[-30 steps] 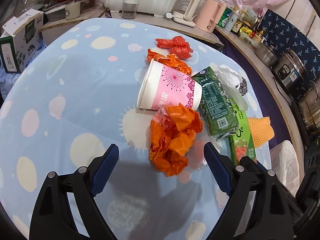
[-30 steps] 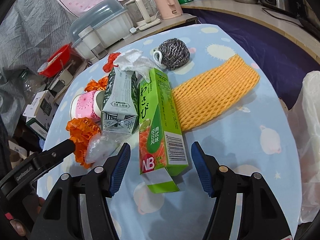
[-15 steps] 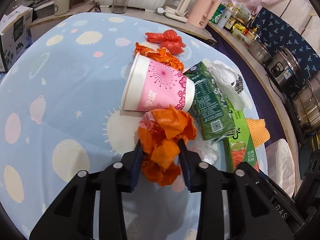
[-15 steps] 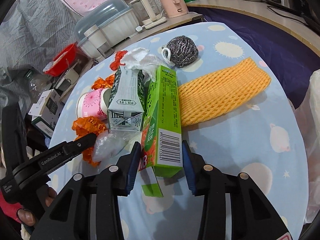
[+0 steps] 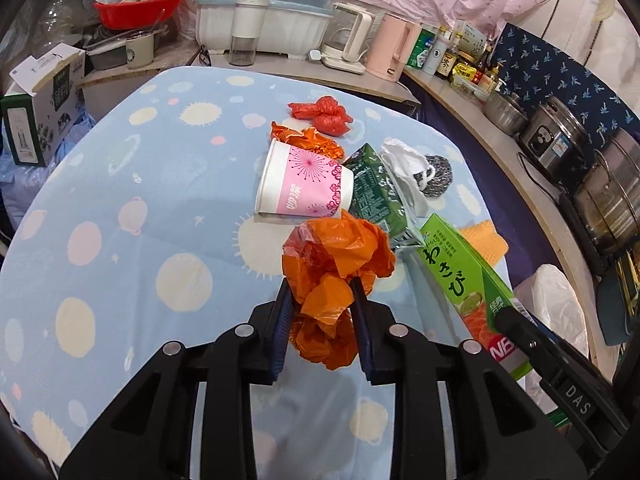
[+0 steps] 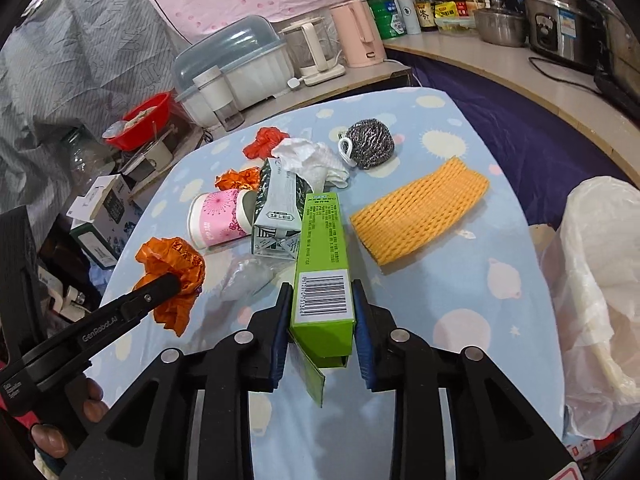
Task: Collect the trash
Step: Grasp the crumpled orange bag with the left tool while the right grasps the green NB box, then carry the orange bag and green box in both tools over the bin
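**Both grabs made — carry to bag next**

You're at the lift step. L gripper (image 5: pixel 322 304) is clamped on the crumpled orange plastic bag (image 5: pixel 340 252). R gripper (image 6: pixel 322 312) jaws are closing, pads pressing the green wasabi box (image 6: pixel 322 256) at its barcode end. Both items sit just above the blue tablecloth (image 5: pixel 120 208).

Next: swing both to the white trash bag (image 6: pixel 596 280) at the table's edge & let go.

Vs a sec ago: jaws stood wide, both pieces lay flat.

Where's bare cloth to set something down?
Free: the wide stretch left of the paper cup, and the strip between the yellow foam net and the white bag. Crowded: mid-table, around the green carton and steel scrubber.
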